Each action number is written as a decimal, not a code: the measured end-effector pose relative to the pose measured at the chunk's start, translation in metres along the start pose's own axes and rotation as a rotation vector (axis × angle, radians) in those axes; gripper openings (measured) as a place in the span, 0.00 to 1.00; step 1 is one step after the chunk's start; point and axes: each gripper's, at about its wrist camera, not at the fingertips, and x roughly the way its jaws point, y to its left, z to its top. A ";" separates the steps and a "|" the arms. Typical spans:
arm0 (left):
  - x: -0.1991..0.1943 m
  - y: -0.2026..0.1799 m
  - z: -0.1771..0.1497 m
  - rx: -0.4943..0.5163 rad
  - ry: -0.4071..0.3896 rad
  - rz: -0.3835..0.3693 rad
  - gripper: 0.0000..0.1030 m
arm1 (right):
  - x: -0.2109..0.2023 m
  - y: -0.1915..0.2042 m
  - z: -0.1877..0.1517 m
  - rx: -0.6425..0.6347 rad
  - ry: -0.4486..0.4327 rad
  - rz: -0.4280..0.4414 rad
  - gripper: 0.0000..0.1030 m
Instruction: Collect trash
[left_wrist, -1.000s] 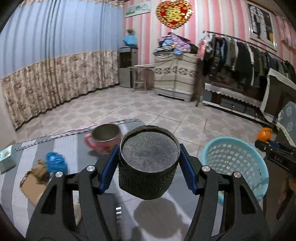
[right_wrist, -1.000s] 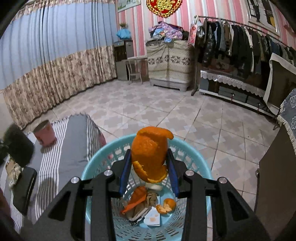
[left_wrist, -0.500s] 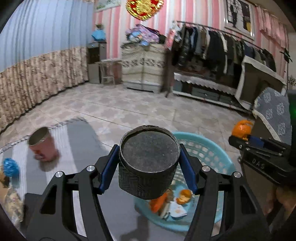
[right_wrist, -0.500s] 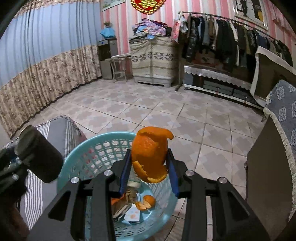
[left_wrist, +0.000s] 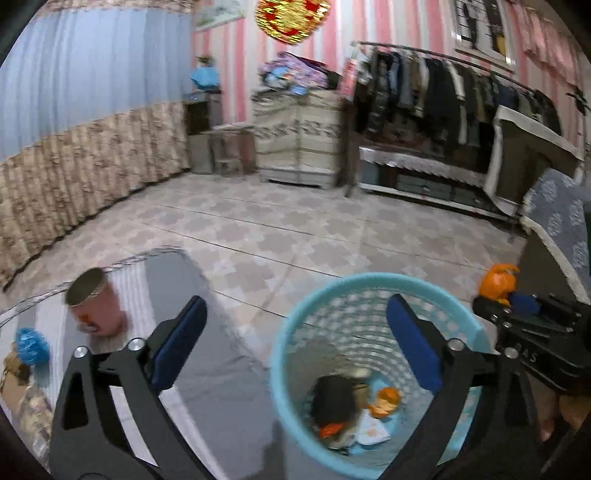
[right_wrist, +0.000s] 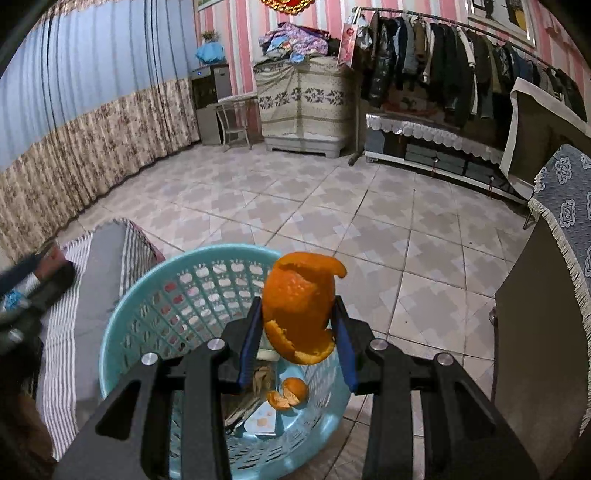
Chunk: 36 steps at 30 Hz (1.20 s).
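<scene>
Turquoise basket with black cylinder, peel scraps; left fingers just-spread, empty; right fingers pinching orange peel.

Count of items on view. Claws: two, a left claw and a right claw. Baskets: one light-blue basket on the floor. Orange peel: one large piece between the right claw's pads, plus one smaller piece lying in the basket. Dark cylindrical containers: one, in the basket. Paper scraps in the basket: at least one; the remainder is too jumbled to count. Pink cups: one on the striped tabletop. Blue balls: one, at the tabletop's left edge.
</scene>
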 end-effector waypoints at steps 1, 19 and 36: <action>-0.002 0.006 -0.002 -0.005 0.000 0.015 0.94 | 0.002 0.002 0.000 -0.002 0.008 0.008 0.36; -0.067 0.131 -0.022 -0.135 -0.024 0.204 0.95 | -0.020 0.059 -0.003 -0.089 -0.091 0.069 0.87; -0.087 0.266 -0.096 -0.258 0.140 0.387 0.95 | -0.022 0.104 -0.021 -0.216 -0.080 0.053 0.91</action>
